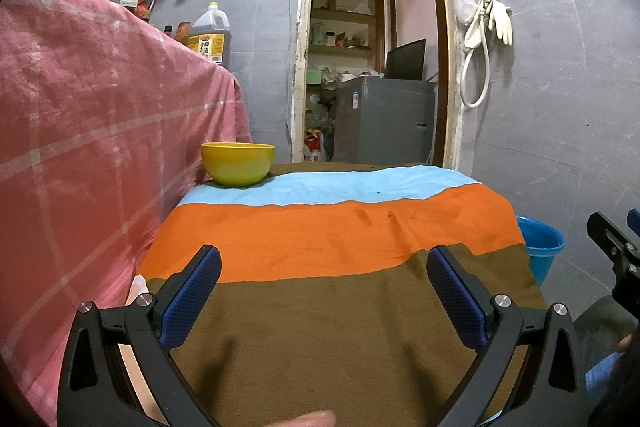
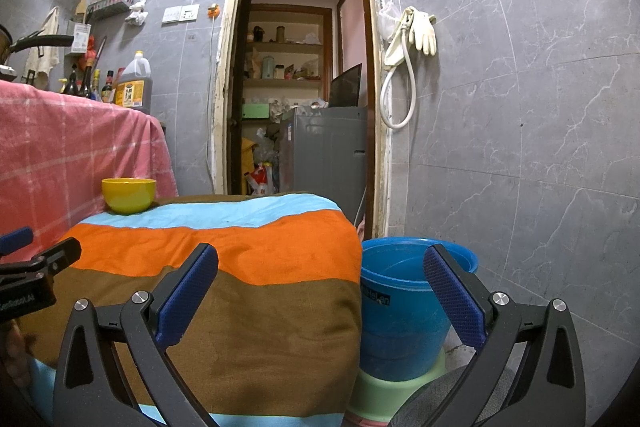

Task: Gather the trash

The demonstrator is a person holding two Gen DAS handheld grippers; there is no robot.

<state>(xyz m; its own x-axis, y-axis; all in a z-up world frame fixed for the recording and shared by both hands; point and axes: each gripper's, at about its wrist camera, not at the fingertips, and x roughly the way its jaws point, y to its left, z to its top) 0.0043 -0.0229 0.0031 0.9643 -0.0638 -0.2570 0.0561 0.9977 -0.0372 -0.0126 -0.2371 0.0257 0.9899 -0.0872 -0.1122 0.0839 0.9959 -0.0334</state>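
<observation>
A yellow bowl (image 1: 237, 163) stands at the far left corner of a table covered with a striped brown, orange and light-blue cloth (image 1: 340, 235); it also shows in the right wrist view (image 2: 128, 195). A blue bucket (image 2: 408, 311) stands on a green stool right of the table, its rim visible in the left wrist view (image 1: 540, 243). My left gripper (image 1: 324, 263) is open and empty above the brown stripe. My right gripper (image 2: 320, 263) is open and empty, over the table's right edge beside the bucket. No loose trash shows on the cloth.
A pink checked cloth (image 1: 88, 131) covers a higher counter on the left, with an oil jug (image 1: 210, 35) and bottles behind. An open doorway (image 2: 304, 87) lies ahead with a grey appliance (image 2: 324, 151) and shelves. Rubber gloves and a hose (image 2: 412, 39) hang on the tiled wall.
</observation>
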